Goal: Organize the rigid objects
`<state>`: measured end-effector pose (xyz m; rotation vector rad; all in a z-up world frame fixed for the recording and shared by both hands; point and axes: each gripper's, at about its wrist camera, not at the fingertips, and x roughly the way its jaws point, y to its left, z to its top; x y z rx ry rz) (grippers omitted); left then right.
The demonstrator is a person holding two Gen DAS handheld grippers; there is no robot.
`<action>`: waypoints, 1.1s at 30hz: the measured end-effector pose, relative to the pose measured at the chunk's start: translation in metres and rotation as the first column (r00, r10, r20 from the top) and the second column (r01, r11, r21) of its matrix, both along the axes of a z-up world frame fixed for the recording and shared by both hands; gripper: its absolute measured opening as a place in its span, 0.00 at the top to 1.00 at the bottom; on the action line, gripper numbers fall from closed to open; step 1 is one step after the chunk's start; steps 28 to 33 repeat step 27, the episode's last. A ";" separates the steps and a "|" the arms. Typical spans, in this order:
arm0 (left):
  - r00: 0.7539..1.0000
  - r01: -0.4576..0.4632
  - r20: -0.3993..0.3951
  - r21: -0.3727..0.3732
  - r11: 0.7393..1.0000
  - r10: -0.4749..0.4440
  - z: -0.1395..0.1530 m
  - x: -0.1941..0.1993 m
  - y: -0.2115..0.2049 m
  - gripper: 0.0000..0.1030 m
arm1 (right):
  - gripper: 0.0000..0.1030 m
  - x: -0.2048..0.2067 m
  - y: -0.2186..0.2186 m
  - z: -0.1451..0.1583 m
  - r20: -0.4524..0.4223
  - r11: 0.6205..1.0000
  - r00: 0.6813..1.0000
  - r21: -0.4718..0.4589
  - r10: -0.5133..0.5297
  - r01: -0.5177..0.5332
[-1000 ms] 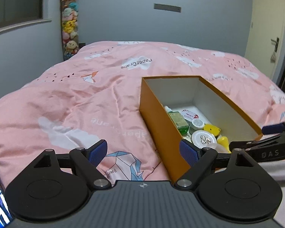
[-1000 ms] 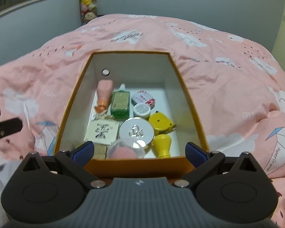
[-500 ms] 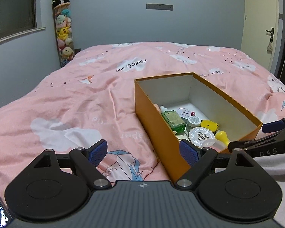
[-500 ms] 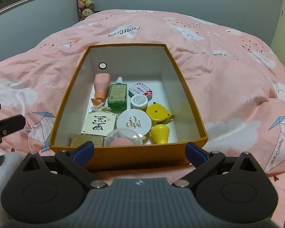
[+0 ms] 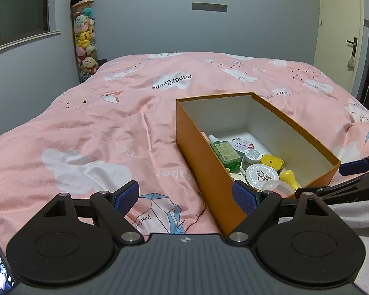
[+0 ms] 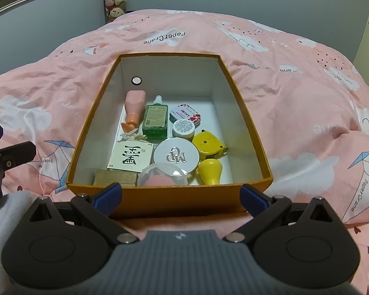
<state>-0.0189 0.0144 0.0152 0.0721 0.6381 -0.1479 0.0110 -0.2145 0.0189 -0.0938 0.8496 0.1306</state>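
The right gripper [image 6: 180, 195] hangs just short of the near wall of the orange box [image 6: 169, 202], its blue-padded fingers [image 6: 108, 194] spread wide and holding nothing; the left gripper [image 5: 184, 198] is likewise wide open and empty over the pink duvet [image 5: 98, 132], beside the box's left wall. The small rigid things already lie packed in the near half of the box: a pink bottle [image 6: 134, 108], green bottle [image 6: 155, 120], mint tin [image 6: 185, 114], small jar [image 6: 183, 128], round silver compact [image 6: 176, 156], yellow tape measure [image 6: 207, 143], yellow bulb-shaped piece [image 6: 210, 170], calligraphy card [image 6: 130, 158], wooden block [image 6: 115, 179] and a clear dome over something pink [image 6: 163, 178]. That fits either a finished sorting or a box about to be emptied, so any reach should come straight down, clear of the cardboard rim. Only the right wrist view shows the pink bottle, card and block; the left wall hides them from the left wrist view, which alone shows the plush toys [image 5: 84, 39] by the wall.
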 end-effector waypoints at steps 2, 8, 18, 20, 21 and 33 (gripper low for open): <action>1.000 -0.003 -0.002 -0.002 1.000 0.003 -0.001 0.001 0.000 0.03 | 0.03 0.000 0.000 0.000 -0.002 1.000 1.000 0.000 0.001 -0.001; 1.000 -0.003 -0.002 0.000 1.000 0.003 -0.002 0.001 -0.001 0.03 | 0.03 0.000 -0.001 0.000 0.006 1.000 1.000 0.003 -0.001 0.001; 1.000 -0.002 -0.002 -0.002 1.000 0.002 -0.002 0.001 0.000 0.03 | 0.03 0.001 0.003 -0.002 -0.003 1.000 1.000 -0.003 0.010 -0.010; 1.000 -0.003 -0.003 -0.003 1.000 0.003 -0.002 0.002 0.000 0.03 | 0.03 0.001 0.003 -0.002 -0.004 1.000 1.000 -0.003 0.011 -0.011; 1.000 -0.003 -0.003 -0.004 1.000 0.003 -0.002 0.002 0.000 0.03 | 0.03 0.001 0.003 -0.002 -0.004 1.000 1.000 -0.003 0.012 -0.012; 1.000 -0.007 -0.004 0.001 1.000 0.007 -0.003 0.001 0.000 0.03 | 0.03 0.001 0.004 -0.003 -0.006 1.000 1.000 -0.004 0.015 -0.015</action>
